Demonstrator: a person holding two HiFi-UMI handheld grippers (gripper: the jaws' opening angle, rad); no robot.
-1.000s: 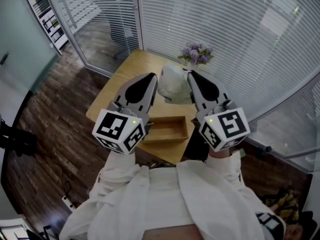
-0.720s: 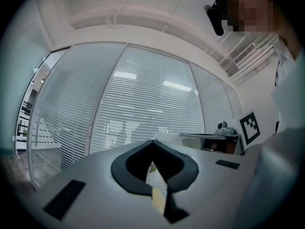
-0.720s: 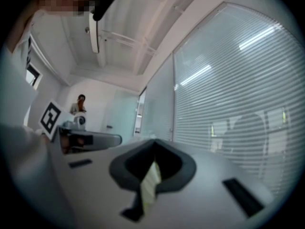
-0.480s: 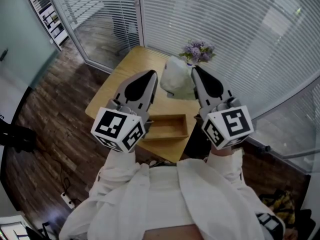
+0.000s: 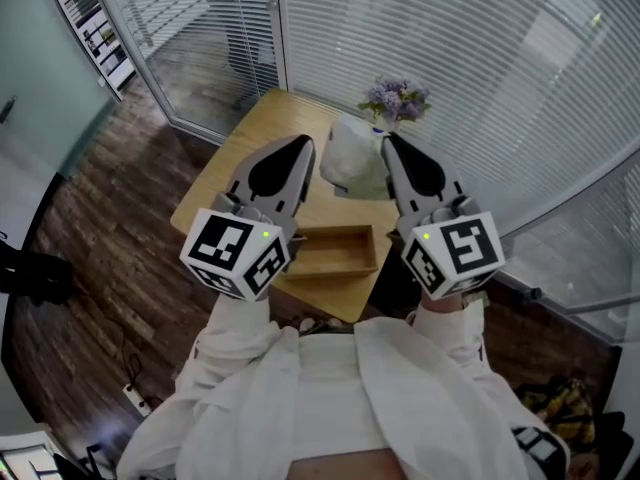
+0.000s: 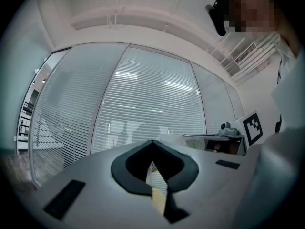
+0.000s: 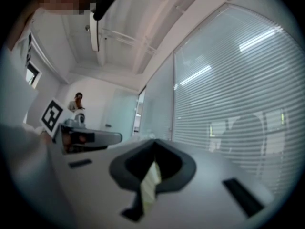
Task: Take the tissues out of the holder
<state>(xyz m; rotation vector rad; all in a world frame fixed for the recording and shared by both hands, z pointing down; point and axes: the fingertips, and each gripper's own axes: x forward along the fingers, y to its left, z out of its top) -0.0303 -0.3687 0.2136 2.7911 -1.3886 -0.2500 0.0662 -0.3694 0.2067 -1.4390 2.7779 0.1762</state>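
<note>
A white bundle of tissues (image 5: 352,164) hangs above the table, pressed between the inner sides of my two grippers. The left gripper (image 5: 303,148) touches its left edge and the right gripper (image 5: 390,146) its right edge. Both point up and away from me. In the left gripper view the jaws (image 6: 152,143) meet at the tip with only a thin slit, and nothing is between them. The right gripper view shows the same for the right gripper (image 7: 153,143). The wooden holder (image 5: 335,253), an open box, lies below on the table near its front edge.
The small wooden table (image 5: 250,148) stands in a corner of glass walls with blinds. A vase of purple flowers (image 5: 397,100) sits at its far edge, just behind the tissues. Dark wood floor surrounds the table; a power strip (image 5: 133,400) lies at lower left.
Both grippers, with the tissue bundle squeezed between them, have risen a little and moved away from the holder. Over the last half second they barely moved.
</note>
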